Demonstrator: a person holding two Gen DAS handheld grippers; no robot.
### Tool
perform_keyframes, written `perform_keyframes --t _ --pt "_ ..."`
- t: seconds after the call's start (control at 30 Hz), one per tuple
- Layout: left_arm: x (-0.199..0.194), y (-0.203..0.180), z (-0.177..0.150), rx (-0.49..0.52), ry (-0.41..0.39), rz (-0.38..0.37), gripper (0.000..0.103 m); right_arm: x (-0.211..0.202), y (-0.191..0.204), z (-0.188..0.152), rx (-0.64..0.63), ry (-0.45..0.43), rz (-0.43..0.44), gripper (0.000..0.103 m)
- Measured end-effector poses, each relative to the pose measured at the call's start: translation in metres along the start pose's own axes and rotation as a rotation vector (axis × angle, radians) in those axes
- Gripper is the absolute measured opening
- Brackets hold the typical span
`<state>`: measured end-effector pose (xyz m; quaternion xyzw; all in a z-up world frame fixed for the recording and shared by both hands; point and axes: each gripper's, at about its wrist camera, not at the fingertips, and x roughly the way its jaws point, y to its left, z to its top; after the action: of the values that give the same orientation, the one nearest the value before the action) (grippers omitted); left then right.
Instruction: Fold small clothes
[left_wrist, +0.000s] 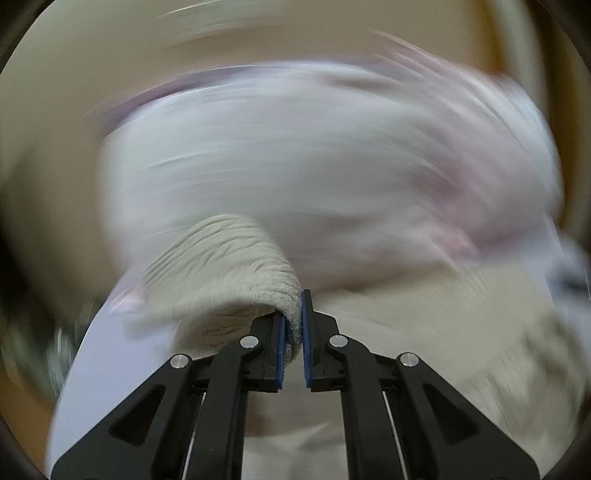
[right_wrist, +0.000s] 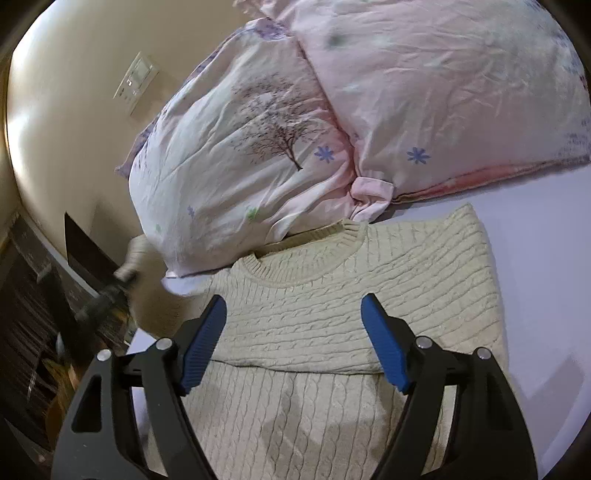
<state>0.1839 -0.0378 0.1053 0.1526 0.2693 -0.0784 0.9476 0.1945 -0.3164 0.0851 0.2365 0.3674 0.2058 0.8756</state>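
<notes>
Your left claw (left_wrist: 294, 325) clamps a cream cable-knit sweater (right_wrist: 332, 295) cuff; your right claw (right_wrist: 293, 343) gapes wide over the sweater, below the floral duvet (right_wrist: 332, 110).

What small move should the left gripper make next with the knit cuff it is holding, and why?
Probably carry the sleeve cuff across onto the sweater body and let go there. The left gripper is shut on the cuff, the left view is motion-blurred, and the right gripper hangs open above the body.

1 cream cable-knit sweater (right_wrist: 332, 295), 2 grippers: left gripper (left_wrist: 293, 325) & right gripper (right_wrist: 293, 343). 1 floral duvet (right_wrist: 295, 129), 1 wall panel (right_wrist: 136, 79), 1 bed sheet (right_wrist: 546, 258).
</notes>
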Motion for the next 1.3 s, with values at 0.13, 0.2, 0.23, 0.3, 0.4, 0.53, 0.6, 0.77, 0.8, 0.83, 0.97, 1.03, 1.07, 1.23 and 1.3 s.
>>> perform_keyframes --t 0.13,0.2,0.23,0.3,0.4,0.53,0.6,0.77,0.8,0.83,0.97,1.03,1.07,1.23,1.3 --pt "0.030 -0.153 -0.044 0.504 0.065 -0.014 0.010 0.006 -0.023 0.003 0.085 0.036 0.010 0.075" --pt "0.029 -0.186 -0.069 0.645 0.049 0.024 0.010 0.007 -0.038 0.003 0.134 0.067 0.014 0.075" --pt "0.022 -0.191 -0.077 0.675 0.015 0.059 0.012 0.008 -0.042 0.003 0.141 0.079 0.014 0.074" --pt "0.005 -0.178 -0.074 0.613 0.022 0.013 0.035 0.012 -0.050 0.003 0.156 0.109 -0.003 0.067" --pt "-0.020 -0.142 -0.071 0.481 0.018 -0.042 0.063 0.025 -0.057 0.004 0.189 0.150 0.007 0.059" --pt "-0.046 -0.081 -0.077 0.234 0.097 -0.143 0.064 0.054 -0.062 0.015 0.268 0.188 0.040 0.058" --pt "-0.053 -0.051 -0.084 0.098 0.141 -0.211 0.065 0.076 -0.067 0.021 0.333 0.209 0.055 0.054" --pt "-0.081 0.001 -0.121 -0.165 0.215 -0.284 0.065 0.098 -0.086 0.029 0.487 0.152 0.029 0.048" --pt "-0.082 0.004 -0.126 -0.187 0.221 -0.289 0.066 0.100 -0.089 0.029 0.502 0.142 0.019 0.048" --pt "-0.081 0.008 -0.131 -0.211 0.235 -0.291 0.066 0.102 -0.092 0.029 0.517 0.136 0.017 0.046" --pt "-0.073 0.016 -0.141 -0.256 0.272 -0.291 0.066 0.100 -0.086 0.032 0.454 0.064 0.033 0.010" --pt "-0.075 0.020 -0.145 -0.271 0.273 -0.293 0.066 0.080 -0.076 0.033 0.398 0.004 0.044 0.010" --pt "-0.081 0.022 -0.149 -0.280 0.267 -0.296 0.066 0.061 -0.069 0.031 0.356 -0.039 0.032 0.010" --pt "-0.098 0.050 -0.160 -0.385 0.243 -0.330 0.066 0.002 -0.079 0.002 0.332 -0.102 -0.117 0.010" --pt "-0.101 0.060 -0.166 -0.423 0.250 -0.332 0.066 -0.002 -0.088 -0.013 0.331 -0.035 -0.180 0.017"
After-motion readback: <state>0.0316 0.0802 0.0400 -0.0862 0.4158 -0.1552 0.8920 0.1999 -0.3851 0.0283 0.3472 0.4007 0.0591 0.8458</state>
